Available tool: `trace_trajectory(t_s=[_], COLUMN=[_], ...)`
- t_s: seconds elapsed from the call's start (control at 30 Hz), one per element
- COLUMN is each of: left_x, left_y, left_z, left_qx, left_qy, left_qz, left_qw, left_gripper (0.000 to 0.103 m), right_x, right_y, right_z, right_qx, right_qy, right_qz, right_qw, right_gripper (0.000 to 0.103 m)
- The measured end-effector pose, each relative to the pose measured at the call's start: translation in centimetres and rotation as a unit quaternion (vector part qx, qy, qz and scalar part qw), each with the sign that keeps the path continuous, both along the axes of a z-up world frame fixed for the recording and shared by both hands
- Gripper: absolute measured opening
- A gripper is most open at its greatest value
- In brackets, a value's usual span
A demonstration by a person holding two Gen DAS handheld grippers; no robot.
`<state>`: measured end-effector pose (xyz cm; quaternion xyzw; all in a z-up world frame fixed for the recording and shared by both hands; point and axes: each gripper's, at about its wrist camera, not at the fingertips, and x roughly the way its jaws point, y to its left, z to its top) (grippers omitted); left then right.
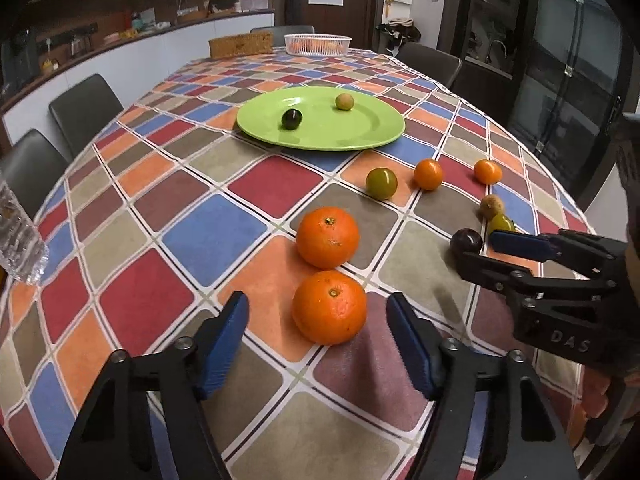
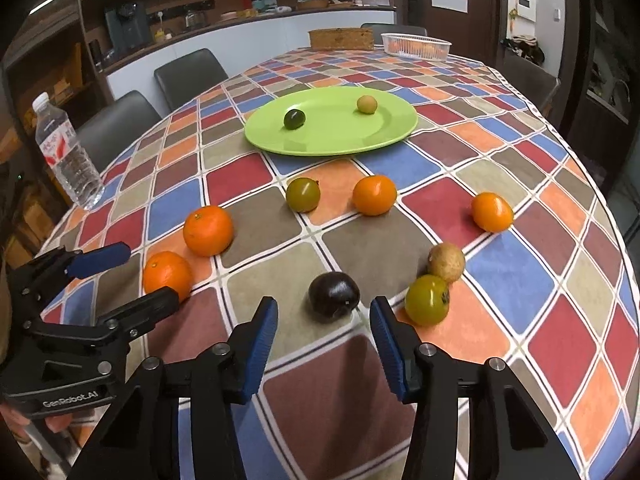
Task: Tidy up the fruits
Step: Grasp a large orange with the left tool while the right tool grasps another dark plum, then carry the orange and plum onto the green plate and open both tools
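Note:
A green plate (image 1: 360, 136) (image 2: 380, 132) holds a dark fruit (image 1: 291, 119) and a small tan fruit (image 1: 344, 101). Several fruits lie loose on the checked tablecloth in front of it. My left gripper (image 1: 318, 336) is open, its pads either side of the near orange (image 1: 329, 307), just short of it. A second orange (image 1: 327, 237) lies behind. My right gripper (image 2: 324, 340) is open, its pads just short of a dark plum (image 2: 334, 296). A green-yellow fruit (image 2: 427, 299) and a brown fruit (image 2: 446, 262) lie to the plum's right.
A green tomato-like fruit (image 2: 303, 194) and two small oranges (image 2: 374, 195) (image 2: 491, 212) lie mid-table. A water bottle (image 2: 66, 156) stands at the left edge. A white basket (image 2: 416, 45) and a wicker box (image 2: 341, 39) stand at the far end. Chairs line the left side.

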<state>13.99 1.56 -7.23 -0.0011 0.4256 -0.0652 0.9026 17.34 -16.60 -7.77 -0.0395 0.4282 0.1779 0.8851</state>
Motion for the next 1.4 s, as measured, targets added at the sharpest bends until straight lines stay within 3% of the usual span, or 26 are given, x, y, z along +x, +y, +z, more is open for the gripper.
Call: trace_trajectory(t_s=[0.13, 0.37, 0.5, 0.7, 1.13, 1.4], left_x=[0.4, 0.7, 0.6, 0.1, -0.8, 0.9], left_y=[0.0, -0.5, -0.6, -0.7, -1.1, -1.1], left_z=[-0.3, -0.6, -0.6, 0.6, 5.4, 7.2], left_qx=[-0.011, -0.006, -0.001, 0.003, -0.003, 0.004], left_qy=[0.012, 0.021, 0.019, 0.0, -0.062, -0.085], left_qz=[-0.003, -0.01, -0.012, -0.013, -0.022, -0.027], left_qw=[0.9999, 0.9997, 0.9997, 0.9999, 0.9978, 0.996], left_gripper=[0.05, 0.04, 0.04, 0.039, 0.039, 0.039], right_x=[0.8, 1.5, 1.5, 1.1, -0.8, 0.5], right_y=[0.2, 0.4, 0.4, 0.2, 0.4, 0.6], right_z=[-0.5, -1.2, -1.1, -0.5, 4.5, 6.5], right_qx=[0.002, -0.007, -0.014, 0.004, 0.04, 0.044], right_qy=[0.011, 0.021, 0.014, 0.014, -0.041, -0.064], right_qz=[0.004, 0.002, -0.001, 0.002, 0.021, 0.027], right_qw=[1.0, 1.0, 1.0, 1.0, 0.998, 0.997], right_gripper=[0.042, 0.036, 0.03, 0.03, 0.03, 0.03])
